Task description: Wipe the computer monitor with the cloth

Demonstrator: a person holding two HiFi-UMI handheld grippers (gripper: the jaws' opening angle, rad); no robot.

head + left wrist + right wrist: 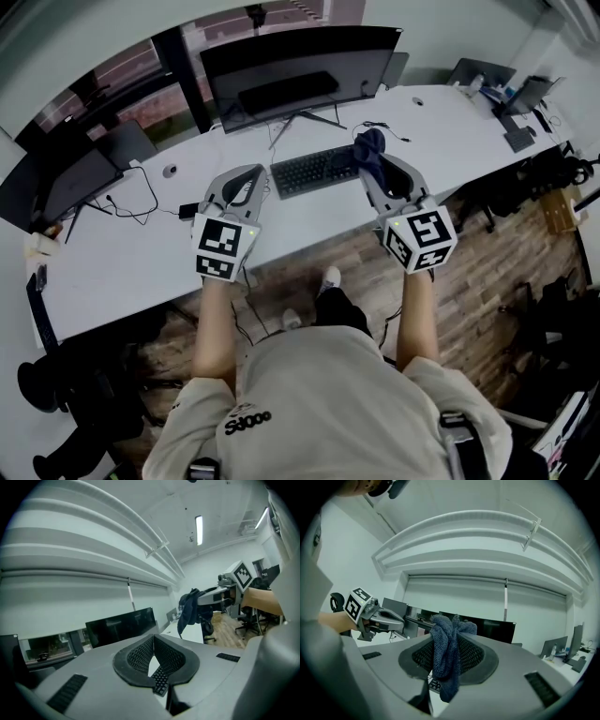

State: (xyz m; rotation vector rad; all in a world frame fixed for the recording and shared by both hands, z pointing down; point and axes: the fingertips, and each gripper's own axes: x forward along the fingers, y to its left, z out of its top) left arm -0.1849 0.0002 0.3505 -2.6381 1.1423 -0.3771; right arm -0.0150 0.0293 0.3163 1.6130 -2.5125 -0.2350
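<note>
Above counter (131,253) front edge: right claw (371,161) clenched on blue cloth (368,142), well short of monitor (298,75). Left claw (255,174) clenched, empty. Best: carry cloth over keyboard (314,171), press lightly on screen, even strokes.

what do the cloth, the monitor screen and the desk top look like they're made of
Cloth: soft woven or knitted fabric, dark blue, matte; ribbed texture and limp folds show it.
Monitor screen: smooth dark panel, glass or plastic, slightly glossy; it carries a dim reflection.
Desk top: smooth white surface, probably laminate; no grain shows.
</note>
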